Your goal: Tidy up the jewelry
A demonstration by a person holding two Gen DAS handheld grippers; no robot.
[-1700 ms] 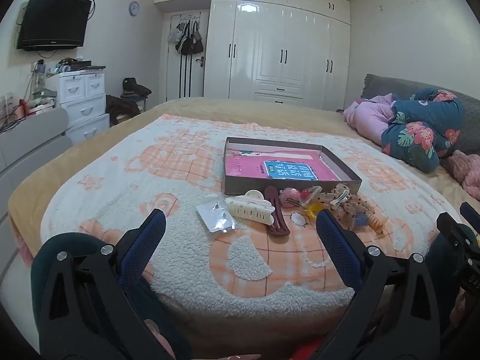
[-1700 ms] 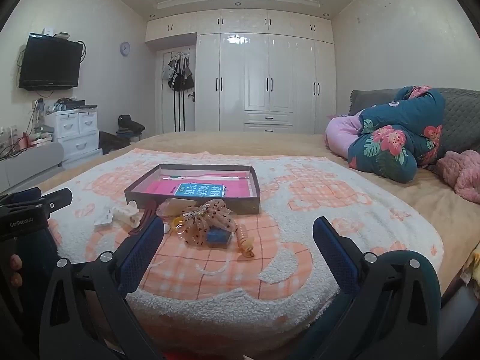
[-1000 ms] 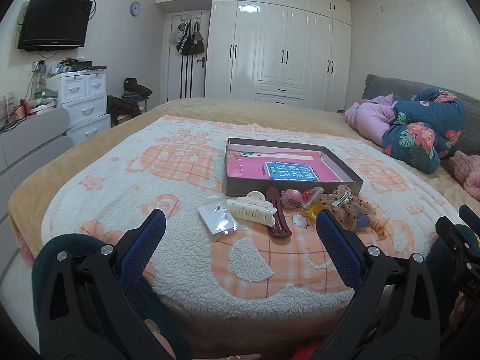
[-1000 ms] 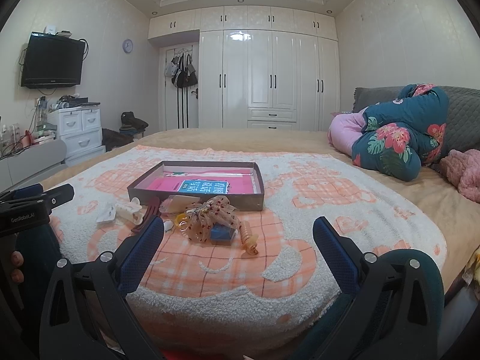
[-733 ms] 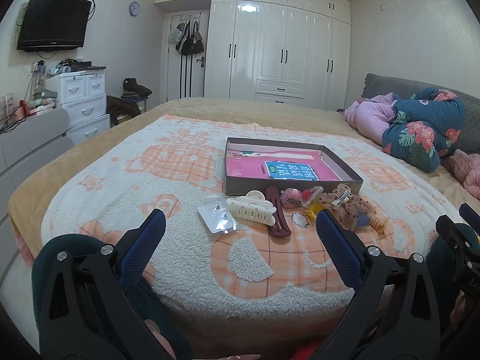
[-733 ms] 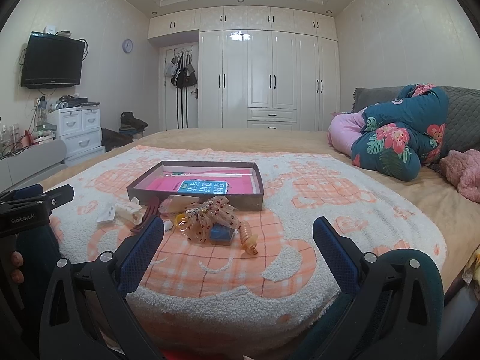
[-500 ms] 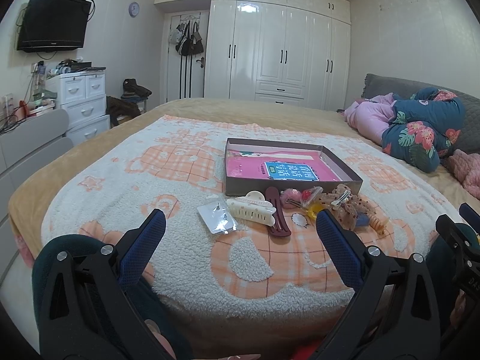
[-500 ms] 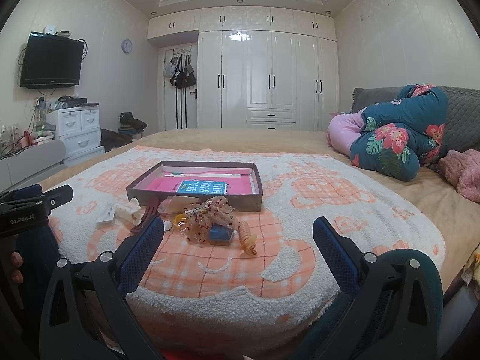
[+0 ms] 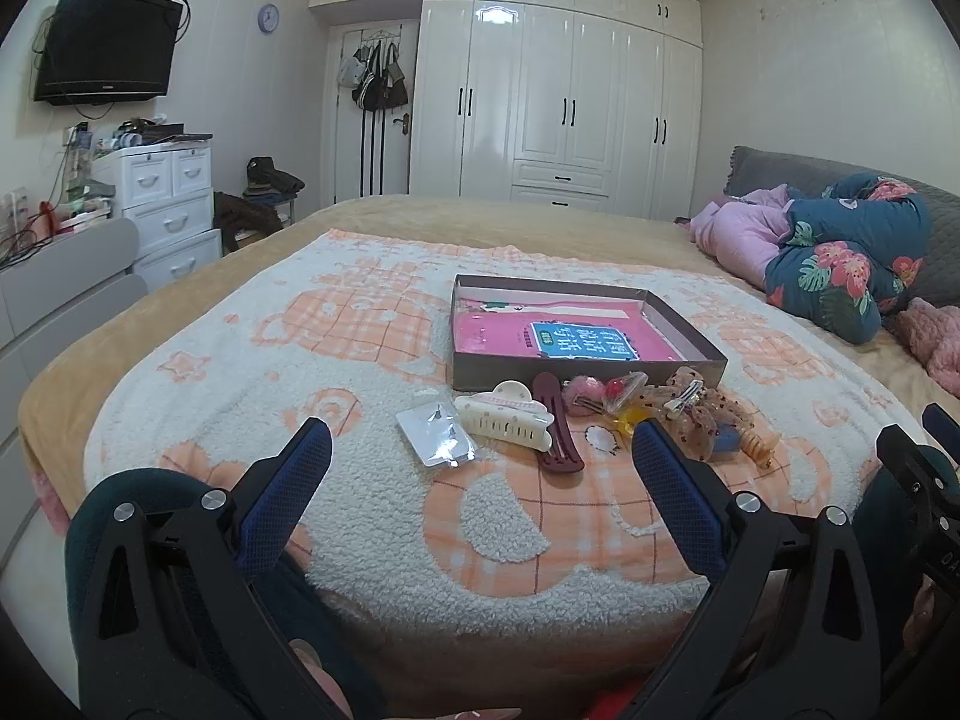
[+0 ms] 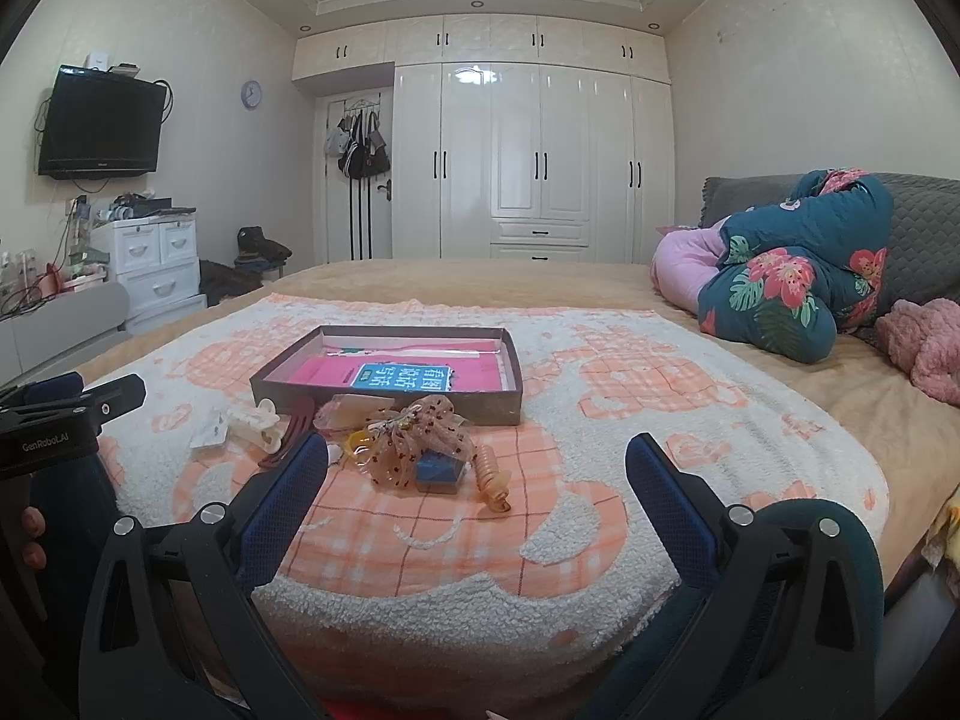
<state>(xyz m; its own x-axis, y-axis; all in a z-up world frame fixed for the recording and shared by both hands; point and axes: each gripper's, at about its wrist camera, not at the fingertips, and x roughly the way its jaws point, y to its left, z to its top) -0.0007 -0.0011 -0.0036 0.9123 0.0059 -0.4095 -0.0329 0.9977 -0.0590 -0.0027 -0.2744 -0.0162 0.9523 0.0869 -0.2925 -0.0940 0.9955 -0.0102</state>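
Observation:
A shallow brown box (image 9: pixel 468 375) (image 10: pixel 480 410) with a pink book inside lies on the bed blanket. In front of it sits a row of hair accessories: a clear packet (image 9: pixel 435 434), a cream claw clip (image 9: pixel 504 421) (image 10: pixel 252 423), a maroon clip (image 9: pixel 555 429), a pink pompom (image 9: pixel 585 389), a dotted bow scrunchie (image 9: pixel 696 405) (image 10: pixel 420 438), a blue block (image 10: pixel 441 468) and an orange spiral clip (image 10: pixel 491 477). My left gripper (image 9: pixel 480 456) is open, held short of the pile. My right gripper (image 10: pixel 477 471) is open too, near the bed's edge.
The blanket (image 9: pixel 360 348) covers a tan bed. Folded quilts (image 10: pixel 774 282) and a pink throw (image 10: pixel 924 345) lie at the right. A white drawer unit (image 9: pixel 162 198), a wall TV (image 9: pixel 105 42) and white wardrobes (image 10: pixel 540 162) stand beyond.
Both views shift only slightly; the grippers stay open and no object on the bed has moved.

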